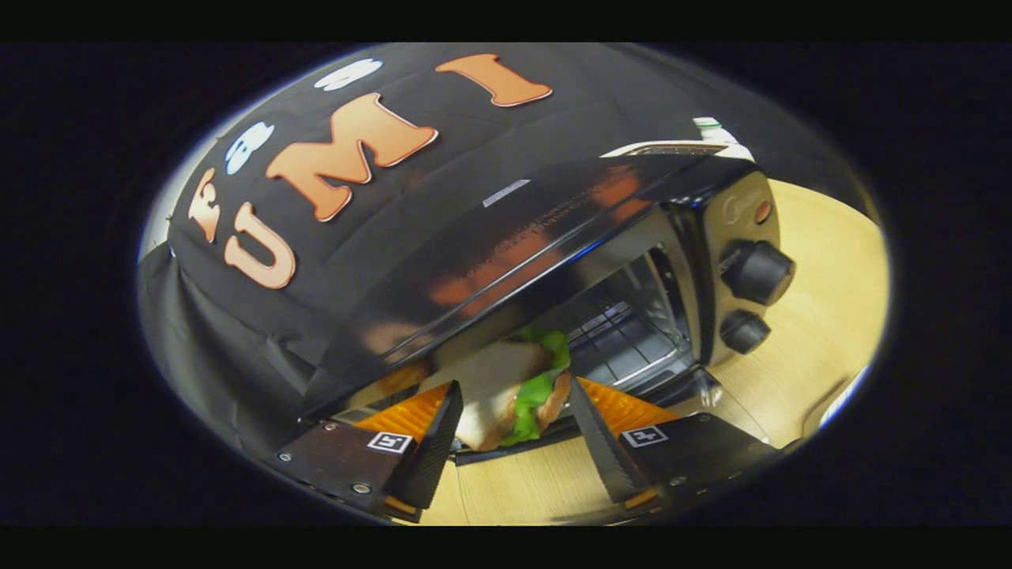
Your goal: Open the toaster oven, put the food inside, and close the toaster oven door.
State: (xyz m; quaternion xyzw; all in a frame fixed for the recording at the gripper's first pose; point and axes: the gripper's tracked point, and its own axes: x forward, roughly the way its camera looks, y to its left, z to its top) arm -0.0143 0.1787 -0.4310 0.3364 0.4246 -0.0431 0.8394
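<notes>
The gripper (512, 431) has its two fingers spread apart, with a wide gap between them; a sandwich (506, 391) sits in that gap, a bit ahead of the tips; I cannot tell if either finger touches it, so I cannot say the jaws are pinching it.

The sandwich is a triangle; its bread is pale and flat on the side we see; green lettuce sticks out along its edge, and a brown crust shows next to the green.

The oven (632, 261) is just beyond the fingers and looks tilted in this view; its top is black and shiny; its mouth is open, and a wire rack (624, 340) shows inside, past the sandwich; the sandwich is at the mouth, in front of the rack.

Past the right finger, on the oven's front, there are two round black knobs (755, 273), one above the other, with a small orange light (762, 212) over them.

A light wood table (822, 316) lies under the fingers and beside the oven.
</notes>
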